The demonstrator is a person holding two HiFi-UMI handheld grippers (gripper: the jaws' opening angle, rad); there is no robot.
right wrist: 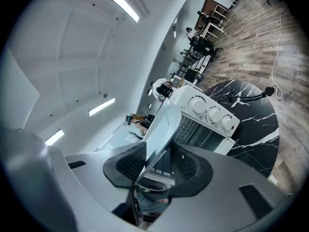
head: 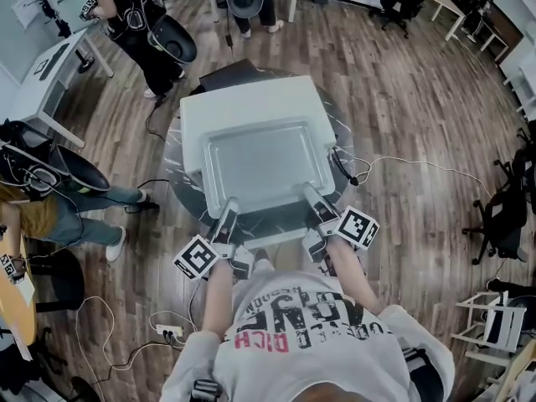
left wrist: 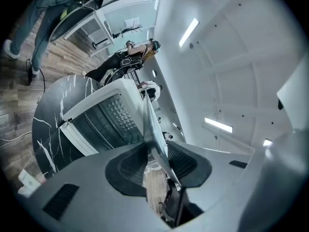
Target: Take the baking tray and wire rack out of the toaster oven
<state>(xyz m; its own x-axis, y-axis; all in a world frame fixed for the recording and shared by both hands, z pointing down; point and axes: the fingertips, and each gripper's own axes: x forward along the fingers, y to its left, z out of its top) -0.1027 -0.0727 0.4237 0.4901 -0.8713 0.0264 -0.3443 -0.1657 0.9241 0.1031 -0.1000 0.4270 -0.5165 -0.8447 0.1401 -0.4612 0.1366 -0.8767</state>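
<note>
A grey baking tray hangs level over the white toaster oven, held by its near rim from both sides. My left gripper is shut on the rim's left corner and my right gripper on its right corner. In the left gripper view the tray runs edge-on between the pads, with the oven and its open door beyond. The right gripper view shows the tray clamped likewise, beside the oven's knobs. I cannot make out the wire rack inside the oven.
The oven stands on a round black marble table. A black cable lies on the table at the right. People stand and sit at the left and far side, among desks, chairs and floor cables.
</note>
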